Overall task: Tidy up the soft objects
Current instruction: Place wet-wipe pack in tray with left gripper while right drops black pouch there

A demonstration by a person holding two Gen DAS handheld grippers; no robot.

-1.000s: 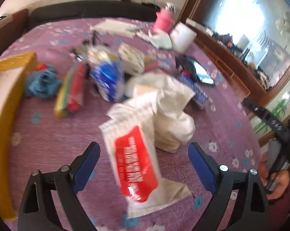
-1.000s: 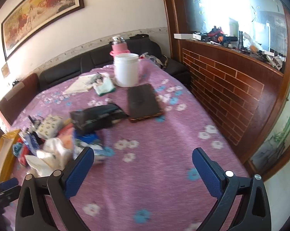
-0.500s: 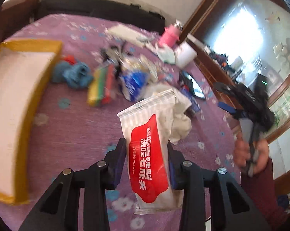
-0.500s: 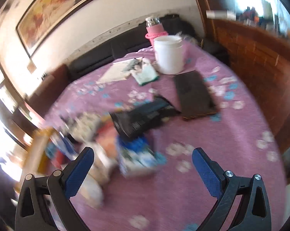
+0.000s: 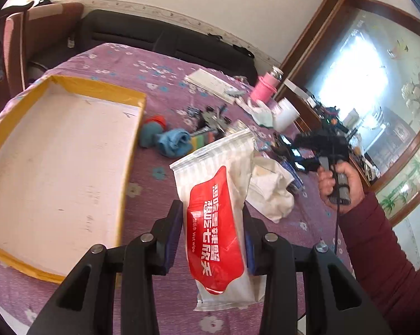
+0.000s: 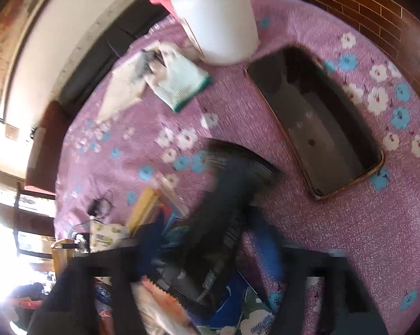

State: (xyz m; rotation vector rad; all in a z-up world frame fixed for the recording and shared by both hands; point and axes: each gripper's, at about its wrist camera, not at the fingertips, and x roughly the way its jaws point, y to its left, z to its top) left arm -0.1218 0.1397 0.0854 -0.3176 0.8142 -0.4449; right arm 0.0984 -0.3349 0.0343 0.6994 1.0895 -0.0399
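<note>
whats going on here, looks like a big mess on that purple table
A person is sorting soft things on a cluttered purple floral tablecloth, with a handheld gripper in each hand. The left gripper is clamped on a red and white wet wipes pack, lifted beside the empty yellow-edged box. The right gripper is closing around a black pouch in the pile; blur hides whether its pads press on it yet. A blue cloth and a white cloth wait on the table.

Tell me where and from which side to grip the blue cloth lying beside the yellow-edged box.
Take the blue cloth by its raised bunched middle, coming from above. It lies crumpled on the tablecloth, so a fold stands up to pinch; the box and sponges crowd its sides.
</note>
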